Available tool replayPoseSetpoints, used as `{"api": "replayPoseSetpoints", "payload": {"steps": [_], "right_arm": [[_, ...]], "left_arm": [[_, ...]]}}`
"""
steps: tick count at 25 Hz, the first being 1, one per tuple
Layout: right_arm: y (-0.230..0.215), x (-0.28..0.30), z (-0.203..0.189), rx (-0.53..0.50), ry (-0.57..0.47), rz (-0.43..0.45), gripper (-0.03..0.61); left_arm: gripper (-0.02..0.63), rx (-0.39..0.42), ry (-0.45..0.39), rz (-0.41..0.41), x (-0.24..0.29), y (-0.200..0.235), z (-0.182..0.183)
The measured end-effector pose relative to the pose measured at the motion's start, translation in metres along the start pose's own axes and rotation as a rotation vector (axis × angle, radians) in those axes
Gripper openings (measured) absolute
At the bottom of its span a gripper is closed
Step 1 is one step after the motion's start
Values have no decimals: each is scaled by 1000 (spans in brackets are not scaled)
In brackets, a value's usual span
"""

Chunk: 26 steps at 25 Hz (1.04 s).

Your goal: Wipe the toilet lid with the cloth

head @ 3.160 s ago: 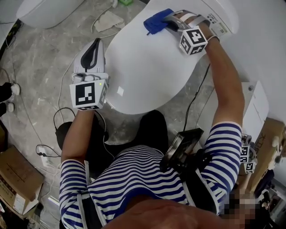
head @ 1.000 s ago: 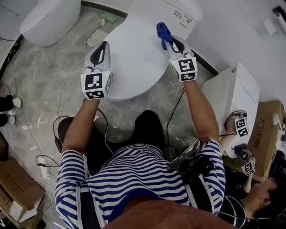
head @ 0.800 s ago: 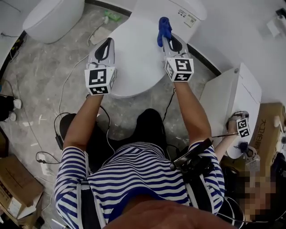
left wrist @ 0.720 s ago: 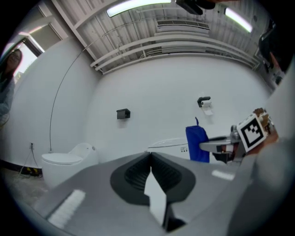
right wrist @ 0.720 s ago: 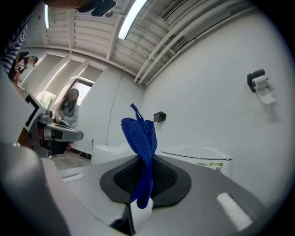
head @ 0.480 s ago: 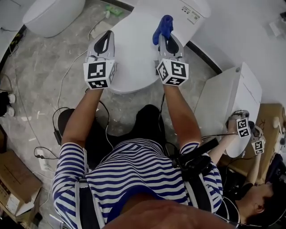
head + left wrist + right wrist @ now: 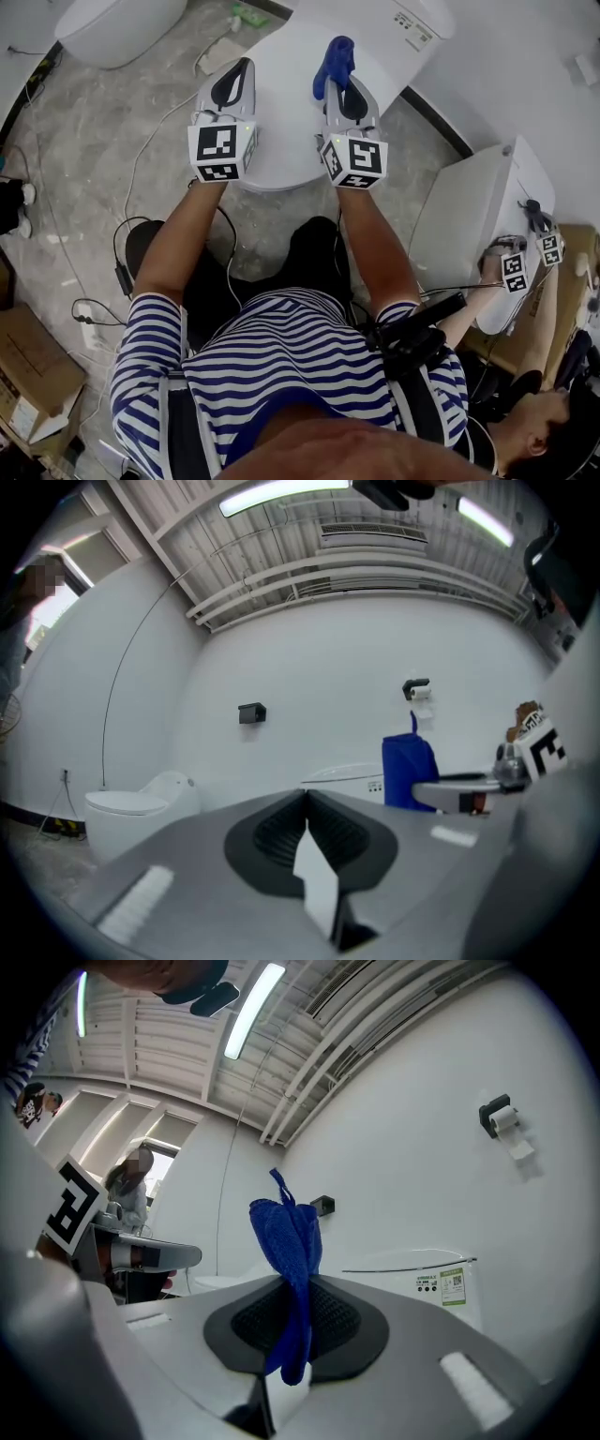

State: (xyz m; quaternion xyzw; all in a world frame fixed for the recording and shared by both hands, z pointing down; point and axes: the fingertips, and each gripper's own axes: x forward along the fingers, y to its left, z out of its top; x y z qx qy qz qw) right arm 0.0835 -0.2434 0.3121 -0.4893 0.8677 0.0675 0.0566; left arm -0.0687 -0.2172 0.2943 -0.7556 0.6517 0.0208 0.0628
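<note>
Right hand-held gripper [image 7: 339, 82] is clenched on the blue cloth [image 7: 334, 58]. The cloth is pinched between its jaws and sticks out past their tips toward 12 o'clock in the head view, with a short tail hanging back between the pads. Gripper and cloth sit over the white toilet lid [image 7: 284, 122], toward its 1 o'clock part; whether the cloth touches the lid cannot be told. Left hand-held gripper [image 7: 232, 84], at the right one's 9 o'clock, has its jaws pressed together on nothing, over the lid's 9 o'clock edge.
</note>
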Motion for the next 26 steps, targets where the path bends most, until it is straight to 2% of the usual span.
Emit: {"api": "replayPoseSetpoints", "payload": {"steps": [26], "right_arm": [[-2,5,2,-2,-4,-17,51]], "left_arm": [[3,-2,2,-5,-1,-1,-2]]}}
